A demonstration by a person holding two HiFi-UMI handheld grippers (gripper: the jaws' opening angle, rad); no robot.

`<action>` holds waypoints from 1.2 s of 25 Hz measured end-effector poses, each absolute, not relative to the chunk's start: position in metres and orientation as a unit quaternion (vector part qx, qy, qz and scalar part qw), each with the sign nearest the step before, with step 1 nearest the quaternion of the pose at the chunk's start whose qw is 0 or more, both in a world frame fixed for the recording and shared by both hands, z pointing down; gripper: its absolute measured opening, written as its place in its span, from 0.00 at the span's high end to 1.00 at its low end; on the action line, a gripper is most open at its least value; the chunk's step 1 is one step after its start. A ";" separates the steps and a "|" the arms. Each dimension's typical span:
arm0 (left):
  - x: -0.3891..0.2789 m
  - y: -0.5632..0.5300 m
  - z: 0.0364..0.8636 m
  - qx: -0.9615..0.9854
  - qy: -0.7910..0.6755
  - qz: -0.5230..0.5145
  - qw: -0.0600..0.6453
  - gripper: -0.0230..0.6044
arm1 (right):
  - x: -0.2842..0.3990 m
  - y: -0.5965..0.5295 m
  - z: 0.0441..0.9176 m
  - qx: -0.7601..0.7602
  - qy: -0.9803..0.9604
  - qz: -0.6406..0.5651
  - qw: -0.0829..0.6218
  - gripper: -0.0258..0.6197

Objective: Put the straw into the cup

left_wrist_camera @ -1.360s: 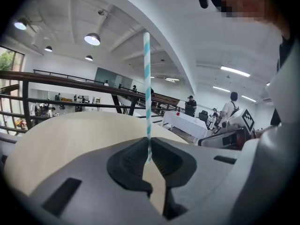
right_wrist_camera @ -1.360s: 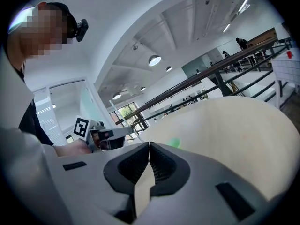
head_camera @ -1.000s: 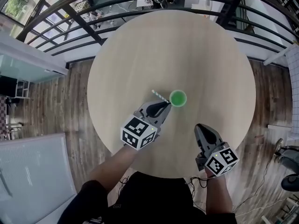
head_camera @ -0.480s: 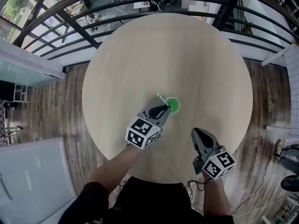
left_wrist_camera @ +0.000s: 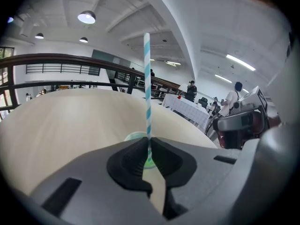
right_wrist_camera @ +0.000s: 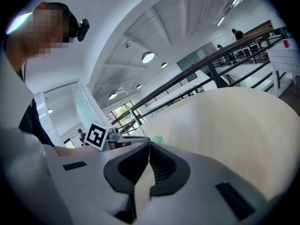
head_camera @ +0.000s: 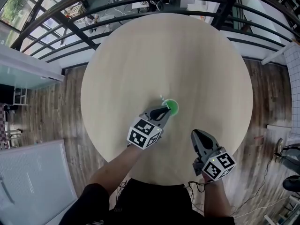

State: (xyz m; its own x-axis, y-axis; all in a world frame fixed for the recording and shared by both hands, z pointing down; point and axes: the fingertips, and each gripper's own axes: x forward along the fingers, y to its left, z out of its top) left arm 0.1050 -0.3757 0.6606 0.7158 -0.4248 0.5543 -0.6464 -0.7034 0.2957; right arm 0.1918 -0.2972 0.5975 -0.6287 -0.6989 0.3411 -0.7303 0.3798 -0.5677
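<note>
Round table (head_camera: 140, 55) | L tool (head_camera: 167, 110) pinching straw (left_wrist_camera: 147, 78), now lower over cup (head_camera: 173, 107) | R tool (head_camera: 195, 134) pressed together

Jaws clamp the upright straw (left_wrist_camera: 147, 78) over the cup (left_wrist_camera: 135, 136).

The cup (head_camera: 172, 107) stands on the worktop (head_camera: 187, 55), slightly nearer the person than its centre. The left hand-held gripper (head_camera: 166, 110) sits just beside the cup on its near-left, with the straw (left_wrist_camera: 147, 78) upright between its jaws. The right hand-held gripper (head_camera: 196, 134) lies to the right, apart from the cup, near the worktop's front edge; a railing (head_camera: 140, 3) runs behind the far edge.
</note>
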 end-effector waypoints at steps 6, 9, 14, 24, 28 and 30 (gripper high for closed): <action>0.107 -0.374 0.669 0.894 -0.289 0.249 0.237 0.92 | 0.195 -0.295 0.601 0.436 -0.826 0.357 0.019 0.92; 0.106 -0.375 0.670 0.894 -0.292 0.250 0.231 0.91 | 0.193 -0.293 0.602 0.437 -0.824 0.360 0.019 0.92; 0.106 -0.371 0.668 0.894 -0.294 0.254 0.223 0.91 | 0.192 -0.290 0.602 0.435 -0.825 0.361 0.020 0.92; 0.088 -0.369 0.657 0.885 -0.333 0.247 0.211 0.74 | 0.185 -0.285 0.589 0.431 -0.831 0.350 0.028 0.92; 0.074 -0.367 0.639 0.883 -0.360 0.230 0.196 0.74 | 0.180 -0.282 0.572 0.426 -0.838 0.338 0.029 0.92; 0.063 -0.365 0.627 0.880 -0.379 0.231 0.170 0.71 | 0.177 -0.278 0.560 0.425 -0.842 0.332 0.030 0.92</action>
